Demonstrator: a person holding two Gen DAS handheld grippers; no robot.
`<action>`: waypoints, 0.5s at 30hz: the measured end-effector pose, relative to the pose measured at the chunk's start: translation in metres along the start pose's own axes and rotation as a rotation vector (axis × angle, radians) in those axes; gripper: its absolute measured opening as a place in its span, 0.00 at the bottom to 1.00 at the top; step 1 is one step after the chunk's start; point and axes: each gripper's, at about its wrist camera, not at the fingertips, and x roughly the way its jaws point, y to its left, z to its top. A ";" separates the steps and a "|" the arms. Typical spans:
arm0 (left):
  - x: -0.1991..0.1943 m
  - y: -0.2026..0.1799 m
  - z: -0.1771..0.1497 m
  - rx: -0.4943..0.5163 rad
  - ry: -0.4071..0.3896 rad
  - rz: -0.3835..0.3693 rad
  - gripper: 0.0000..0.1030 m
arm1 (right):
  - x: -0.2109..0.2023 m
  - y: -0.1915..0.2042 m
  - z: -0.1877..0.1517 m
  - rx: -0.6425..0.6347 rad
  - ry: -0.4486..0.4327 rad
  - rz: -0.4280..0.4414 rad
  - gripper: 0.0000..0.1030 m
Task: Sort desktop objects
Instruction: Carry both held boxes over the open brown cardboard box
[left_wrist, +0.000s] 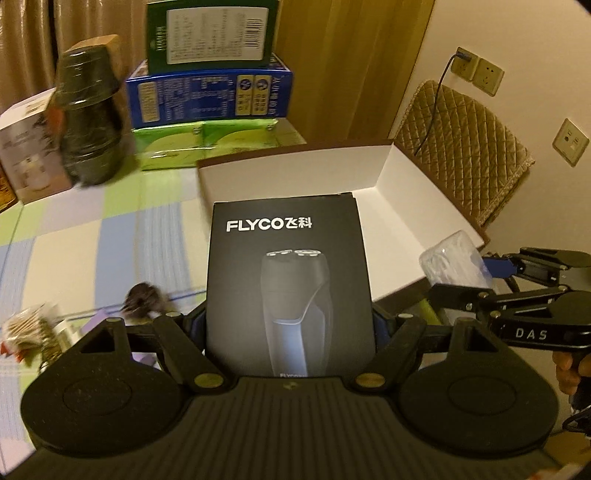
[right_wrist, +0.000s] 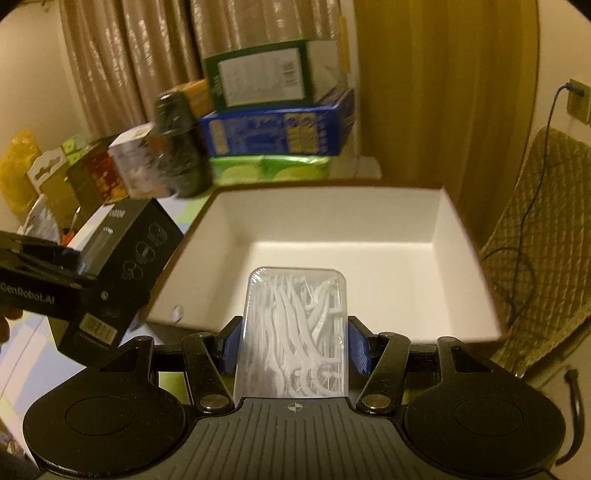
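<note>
The left gripper (left_wrist: 290, 328) pinches a shaver box (left_wrist: 290, 288), long axis pointing ahead at the near-left corner of the white tray (right_wrist: 461, 236). The right gripper (right_wrist: 293, 345) pinches a floss case (right_wrist: 293, 332), likewise lengthwise, already over the tray's near rim, so it seems nearer. Only the right view shows the tray floor bare.

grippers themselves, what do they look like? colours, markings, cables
Both match: matte black bodies with a ribbed dark grey top plate flanked by two round black discs, black linkage arms with brass-coloured pivot pins, and blue pads on the fingers. The right gripper carries white "DAS" lettering on its side; the left gripper reads "GenRobot.AI". A black cable hangs near the right gripper's edge. No sleeves are visible.
</note>
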 end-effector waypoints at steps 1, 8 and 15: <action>0.006 -0.005 0.005 -0.003 0.000 0.001 0.74 | 0.001 -0.007 0.005 0.003 -0.005 -0.002 0.54; 0.040 -0.029 0.046 -0.032 -0.018 0.021 0.74 | 0.033 -0.045 0.042 0.004 -0.012 -0.009 0.54; 0.093 -0.036 0.068 -0.106 0.043 0.059 0.74 | 0.079 -0.074 0.055 0.023 0.066 -0.015 0.54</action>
